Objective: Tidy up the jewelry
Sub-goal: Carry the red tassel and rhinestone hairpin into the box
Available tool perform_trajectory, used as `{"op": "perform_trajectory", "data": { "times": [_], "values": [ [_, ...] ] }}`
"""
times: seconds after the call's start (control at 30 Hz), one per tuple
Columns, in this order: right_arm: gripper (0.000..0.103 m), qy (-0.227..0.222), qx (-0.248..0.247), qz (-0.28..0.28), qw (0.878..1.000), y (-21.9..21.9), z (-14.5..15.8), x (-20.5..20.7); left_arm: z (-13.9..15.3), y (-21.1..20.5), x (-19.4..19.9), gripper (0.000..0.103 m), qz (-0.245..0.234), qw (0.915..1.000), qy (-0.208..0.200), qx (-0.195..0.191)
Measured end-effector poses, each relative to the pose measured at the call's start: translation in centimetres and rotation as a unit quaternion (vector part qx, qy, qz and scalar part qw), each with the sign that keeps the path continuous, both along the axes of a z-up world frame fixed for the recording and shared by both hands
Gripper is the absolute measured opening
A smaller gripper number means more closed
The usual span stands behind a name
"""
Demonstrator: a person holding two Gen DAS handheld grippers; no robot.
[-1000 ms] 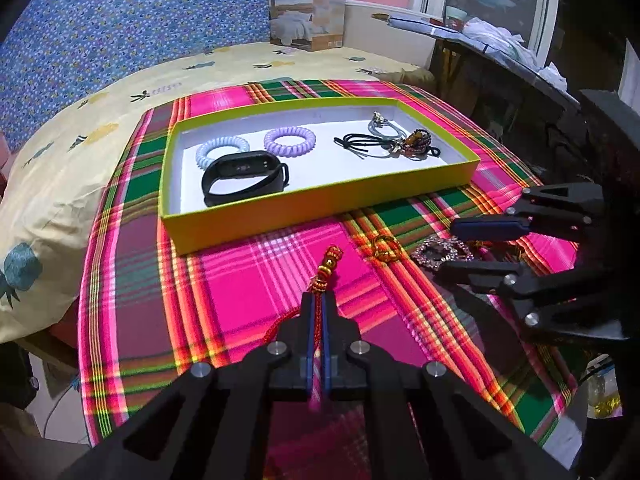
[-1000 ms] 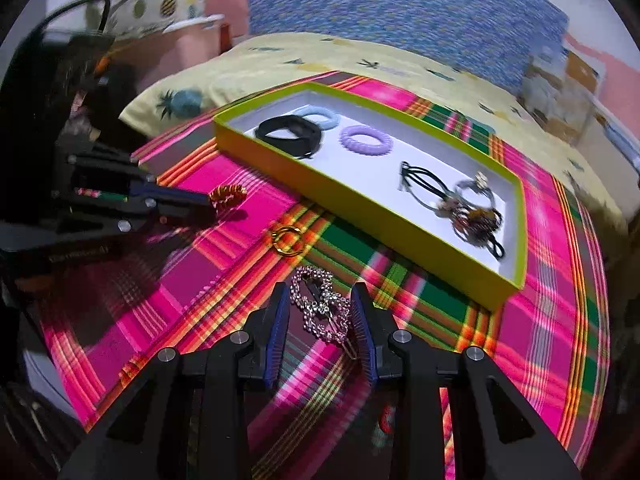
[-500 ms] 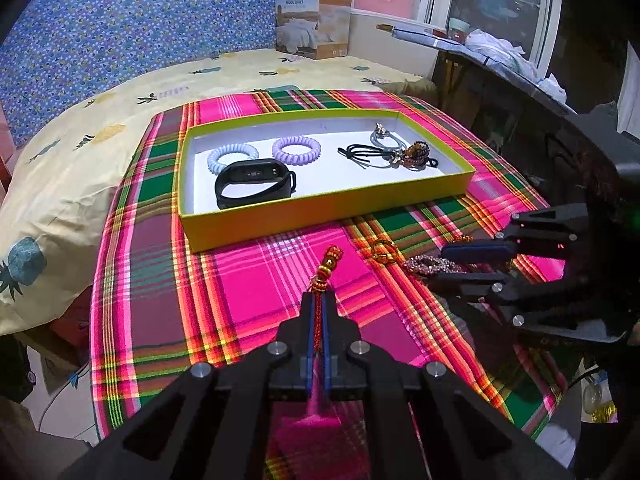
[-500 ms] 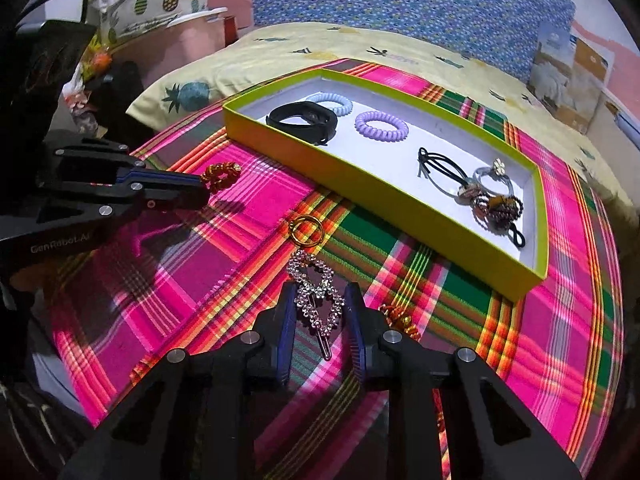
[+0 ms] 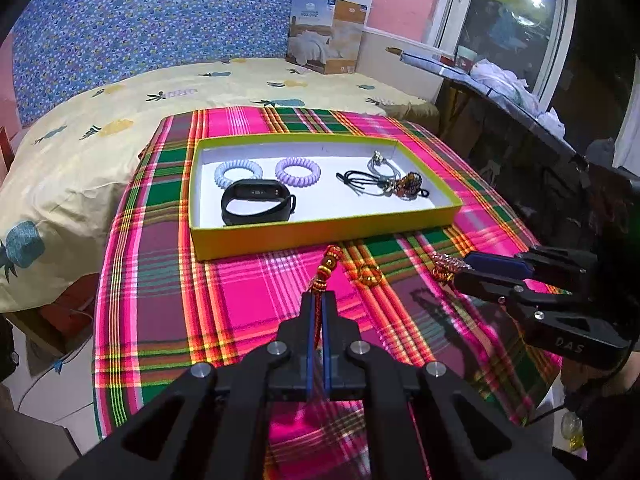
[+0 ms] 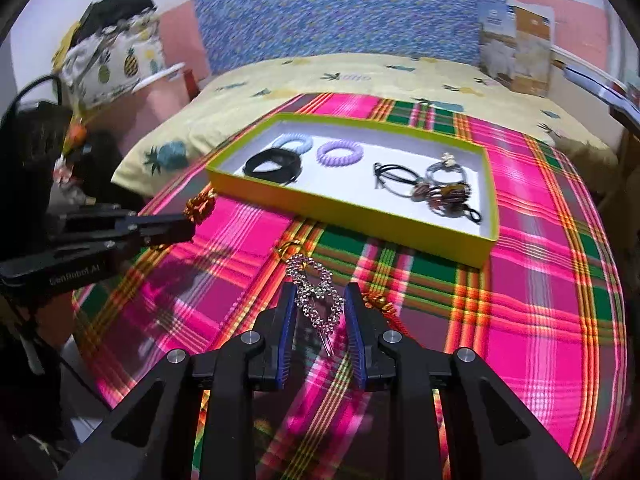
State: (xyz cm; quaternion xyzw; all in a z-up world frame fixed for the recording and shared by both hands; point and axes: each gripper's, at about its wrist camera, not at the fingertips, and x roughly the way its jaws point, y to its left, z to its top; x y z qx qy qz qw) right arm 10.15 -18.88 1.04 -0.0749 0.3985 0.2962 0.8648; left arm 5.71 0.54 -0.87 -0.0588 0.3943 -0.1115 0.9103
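We logged the left gripper [image 5: 319, 304] at lower centre of its own view, its blue pads pressed together on a red beaded cord [image 5: 326, 270] whose knotted, gold-beaded end stuck out above the fingertips toward the box. In the right wrist view that same gripper [image 6: 188, 227] entered from the left edge with the cord's beaded end [image 6: 199, 205] at its tip.

The right gripper [image 6: 320, 308] sat at lower centre of its view with a rhinestone hair clip [image 6: 316, 294] between its fingers. The pads flanked the clip, and both appeared to touch its edges, so we recorded it as clamped on the clip. In the left wrist view the right gripper [image 5: 466, 270] came in from the right edge, the clip's end [image 5: 444, 262] showing at its tip.

A small gold ring [image 5: 369, 273] lay on the plaid cloth [image 5: 160, 280] at mid-frame, between the two grippers.

The yellow box [image 5: 320, 236] stood on the cloth in the upper middle of both views. Inside, from left: a pale blue coil hair tie [image 5: 238, 172], a black wristband [image 5: 258, 202] just in front of it, a lilac coil hair tie [image 5: 298, 171], then a tangle of black and beaded hair ties [image 5: 386, 182] at the right end.
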Motion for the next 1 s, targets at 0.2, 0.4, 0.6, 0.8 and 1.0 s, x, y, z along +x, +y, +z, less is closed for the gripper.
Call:
{"op": "perform_trajectory", "data": {
  "times": [0.2,0.4,0.6,0.8,1.0],
  "values": [
    [0.025,-0.005,0.012,-0.020,1.000,-0.6,1.0,1.0,1.1,-0.4,1.2,0.003,0.000,1.0000,-0.007,-0.003],
    [0.025,-0.019,0.012,-0.023,0.999,-0.4,1.9,2.5,2.1,-1.0,3.2,0.003,-0.005,0.9999,-0.016,0.003],
    [0.025,-0.025,0.010,-0.029,0.999,-0.4,2.3,4.9,2.6,-1.6,5.7,0.003,-0.011,0.9997,-0.021,0.008],
    [0.025,-0.018,0.002,-0.034,0.999,-0.6,1.7,7.6,2.5,-1.7,8.2,0.003,-0.011,0.9998,-0.016,0.005],
    [0.025,-0.001,-0.009,-0.029,1.000,-0.5,0.5,9.8,1.9,-2.6,10.0,0.003,-0.019,0.9997,-0.009,0.010]
  ]
}}
